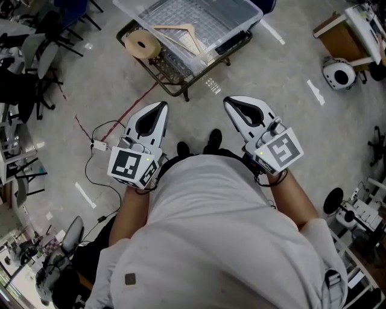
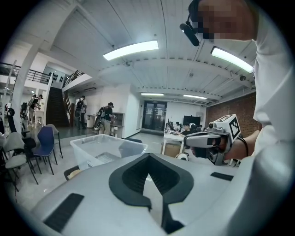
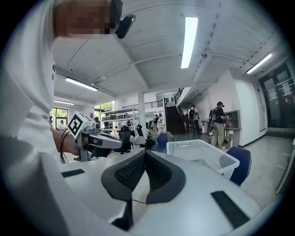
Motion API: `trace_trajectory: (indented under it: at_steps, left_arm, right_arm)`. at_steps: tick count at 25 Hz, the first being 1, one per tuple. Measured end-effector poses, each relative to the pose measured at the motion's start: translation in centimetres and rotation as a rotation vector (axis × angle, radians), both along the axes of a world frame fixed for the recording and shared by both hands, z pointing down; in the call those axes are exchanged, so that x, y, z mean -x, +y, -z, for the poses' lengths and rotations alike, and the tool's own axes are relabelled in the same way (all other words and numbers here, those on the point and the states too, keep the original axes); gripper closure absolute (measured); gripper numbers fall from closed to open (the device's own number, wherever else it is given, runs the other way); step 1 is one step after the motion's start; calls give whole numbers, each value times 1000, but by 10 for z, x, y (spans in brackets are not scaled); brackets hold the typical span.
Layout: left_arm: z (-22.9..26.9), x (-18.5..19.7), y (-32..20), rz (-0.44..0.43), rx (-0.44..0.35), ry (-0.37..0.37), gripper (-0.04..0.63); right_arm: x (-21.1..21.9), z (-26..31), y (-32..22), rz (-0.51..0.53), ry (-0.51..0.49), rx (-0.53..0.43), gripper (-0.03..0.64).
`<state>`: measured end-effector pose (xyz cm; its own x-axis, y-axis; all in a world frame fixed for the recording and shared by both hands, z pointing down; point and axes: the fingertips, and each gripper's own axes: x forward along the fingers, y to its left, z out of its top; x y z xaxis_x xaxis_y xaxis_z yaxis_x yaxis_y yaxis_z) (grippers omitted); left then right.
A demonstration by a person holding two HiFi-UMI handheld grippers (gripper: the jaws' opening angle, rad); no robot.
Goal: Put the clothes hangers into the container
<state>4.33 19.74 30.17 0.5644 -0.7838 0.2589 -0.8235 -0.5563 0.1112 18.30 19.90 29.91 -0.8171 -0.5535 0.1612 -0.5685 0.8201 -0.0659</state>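
Observation:
A clear plastic container [image 1: 229, 18] stands on a low wire cart [image 1: 175, 75] ahead of me, and a wooden clothes hanger [image 1: 181, 36] lies inside it. My left gripper [image 1: 161, 108] and right gripper [image 1: 229, 104] are held side by side at waist height, pointing toward the container and well short of it. Both are shut with nothing between the jaws. In the left gripper view the gripper [image 2: 147, 156] faces the container [image 2: 108, 148], with the right gripper [image 2: 212, 140] beside it. The right gripper [image 3: 144, 153] also faces the container [image 3: 203, 156].
A roll of tape [image 1: 143, 43] rests on the cart's left end. A cable with a small box [image 1: 98, 145] trails over the floor at left. Chairs [image 1: 36, 60] stand at far left, a white round device [image 1: 338, 73] at right. People stand by the far stairs [image 2: 107, 117].

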Motion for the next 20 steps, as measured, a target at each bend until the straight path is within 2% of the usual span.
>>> trace_trajectory:
  at_steps: [10,13,20]
  left_arm:
    - [3,64,42,-55,-18,17,578]
    - [4,72,48,-80,-33,28,578]
    - [11,90,69,-121,-53,40,578]
  right_arm:
    - [56,-8,55,-74,57,-11,598]
    - [67,-6,64,-103,60,0,598]
    - [88,3,86,-130,64,-38,598]
